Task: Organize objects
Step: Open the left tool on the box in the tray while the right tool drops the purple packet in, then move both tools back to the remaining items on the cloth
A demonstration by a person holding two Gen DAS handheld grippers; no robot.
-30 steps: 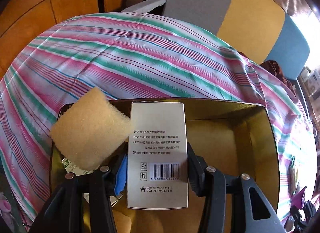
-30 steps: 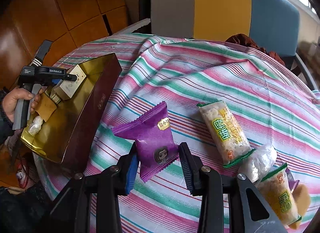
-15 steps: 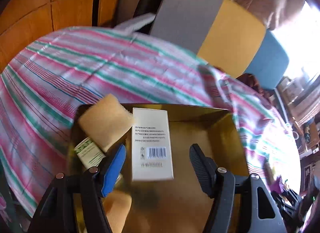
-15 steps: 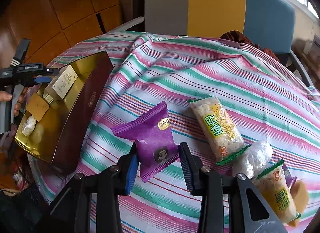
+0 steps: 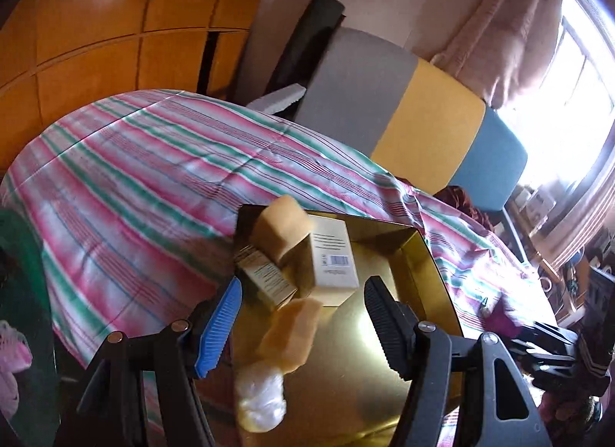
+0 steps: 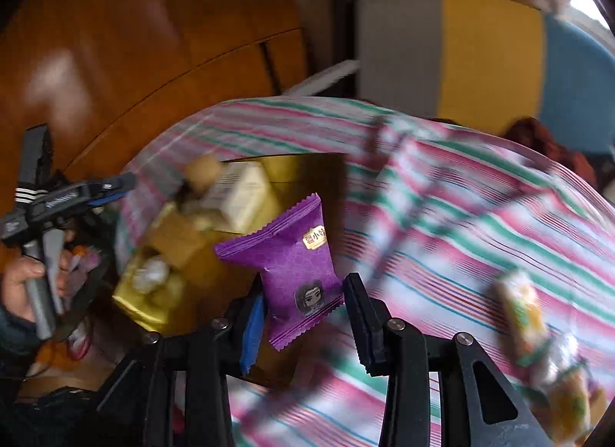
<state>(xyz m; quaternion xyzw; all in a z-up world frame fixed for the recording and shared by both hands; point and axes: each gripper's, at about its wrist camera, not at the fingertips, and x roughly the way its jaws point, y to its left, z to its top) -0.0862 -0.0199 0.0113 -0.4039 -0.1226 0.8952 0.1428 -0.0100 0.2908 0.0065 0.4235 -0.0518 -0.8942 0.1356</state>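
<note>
Purple snack packet (image 6: 298, 268) sat clamped between the fingers of our right gripper (image 6: 303, 316), raised clear of the striped tablecloth (image 6: 480, 216). Its long axis ran roughly away from the camera and leaned a little to the left, the lower serrated seam nearest the gripper and the upper serrated seam pointing toward the gold box (image 6: 296, 170). The printed face with the small cartoon head was turned to the camera. In that view the packet hung in front of the box's near right corner; motion blur kept us from telling whether it was over the box's inside or only in front of it.

Our left gripper (image 5: 303, 318) stood released, blue pad and black pad well apart, with nothing pinched between them. It hovered above the gold box (image 5: 415, 266), whose open interior faced up. Inside lay a white carton (image 5: 332, 255) with a barcode, its long axis running away from the camera, the far end tucked under a tan sponge block (image 5: 282, 230). Just left of the carton lay a smaller printed carton (image 5: 265, 278), tilted. Nearer the camera lay a second tan piece (image 5: 292, 331) and a clear-wrapped white item (image 5: 261, 401).

On the cloth to the right, other snack packs (image 6: 522, 316) lay blurred.
</note>
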